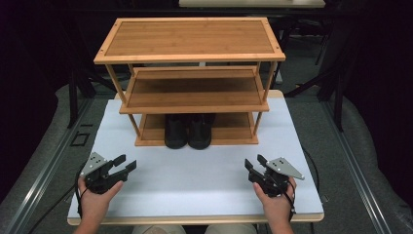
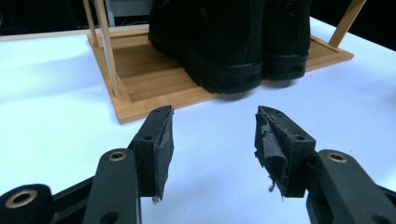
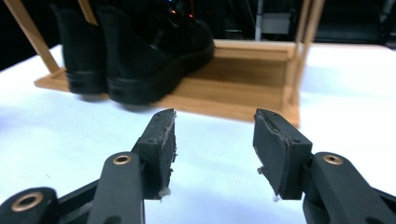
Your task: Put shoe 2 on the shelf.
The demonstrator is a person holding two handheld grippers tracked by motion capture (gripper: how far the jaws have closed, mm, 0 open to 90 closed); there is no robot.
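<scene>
A pair of black shoes [image 1: 188, 130] stands side by side on the bottom shelf of a three-tier wooden rack [image 1: 190, 53], heels at the shelf's front edge. My left gripper [image 1: 124, 164] rests over the white table [image 1: 195, 175] at the near left, open, nothing between its pads. On the near right my right gripper [image 1: 254, 163] is open too and holds nothing. In the left gripper view the shoes [image 2: 233, 42] rise beyond the open left gripper [image 2: 214, 135]. The right gripper view has the shoes [image 3: 135, 56] up at the left, past the open right gripper [image 3: 214, 135].
The rack's middle shelf [image 1: 194, 92] and top shelf [image 1: 190, 38] carry nothing. Thin wooden posts [image 2: 108, 51] stand at the rack's corners. Dark floor with metal rails [image 1: 360, 185] surrounds the table.
</scene>
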